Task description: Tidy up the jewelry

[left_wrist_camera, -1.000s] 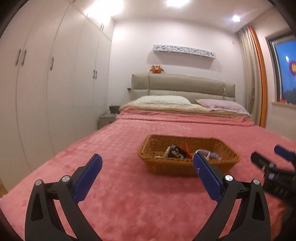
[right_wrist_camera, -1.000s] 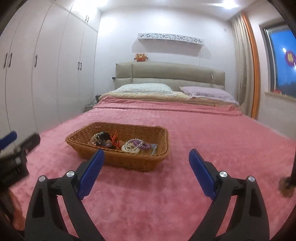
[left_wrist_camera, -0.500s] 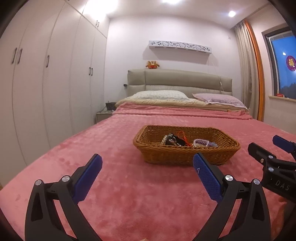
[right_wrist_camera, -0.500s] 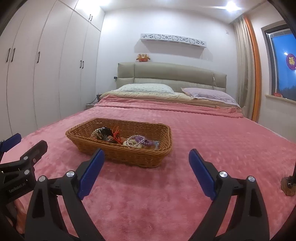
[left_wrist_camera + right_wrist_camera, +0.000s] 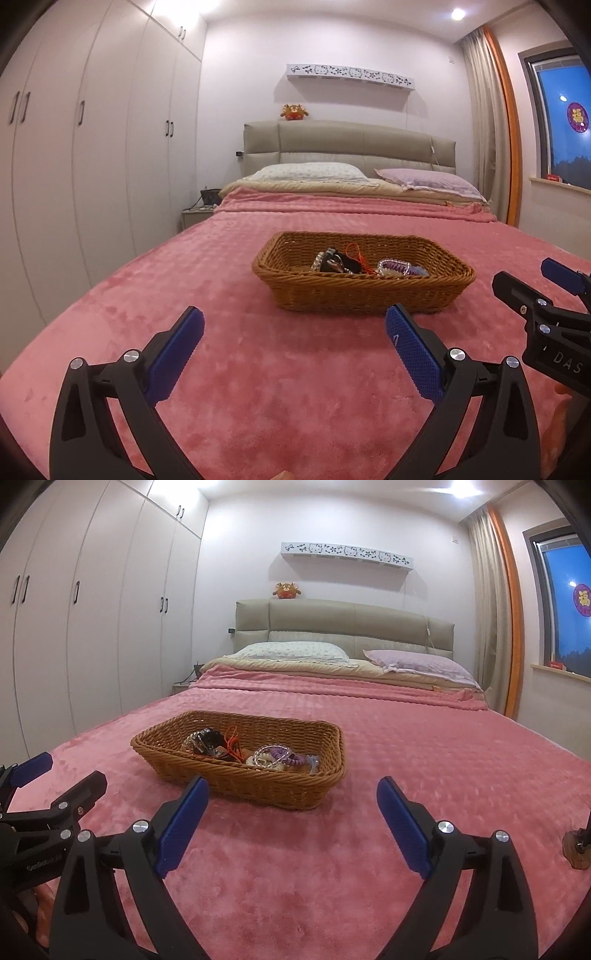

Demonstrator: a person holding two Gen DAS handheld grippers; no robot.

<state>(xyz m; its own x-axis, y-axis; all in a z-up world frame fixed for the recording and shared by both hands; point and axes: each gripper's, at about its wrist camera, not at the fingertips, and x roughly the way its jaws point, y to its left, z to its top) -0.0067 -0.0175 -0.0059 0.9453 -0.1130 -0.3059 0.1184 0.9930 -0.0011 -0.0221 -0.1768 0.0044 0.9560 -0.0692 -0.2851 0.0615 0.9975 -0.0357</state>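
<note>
Left wrist view: we hold the left gripper low over the pink blanket, jaws spread wide, nothing btwn the blue pads. The wicker basket sits on the blanket ahead of it, slightly right of centre, apart from the fingertips. Inside, L to R: a dark tangle w/ a silvery bracelet, an orange cord, then purple beads. Further right the right gripper enters from the frame edge, near the basket's right end but not touching.

Right wrist view: the left gripper shows at far left, just off the basket's left corner. We keep the right gripper released too, jaws wide apart, empty. The basket lies ahead and left of centre; its near wall sits just beyond the left pad. Contents L to R: dark pieces, orange cord, clear and purple bead bracelets, a purple coil tie. At far right edge a small wooden base w/ a dark rod rests on the blanket, well apart from the basket. Headboard, 2 pillows behind.
</note>
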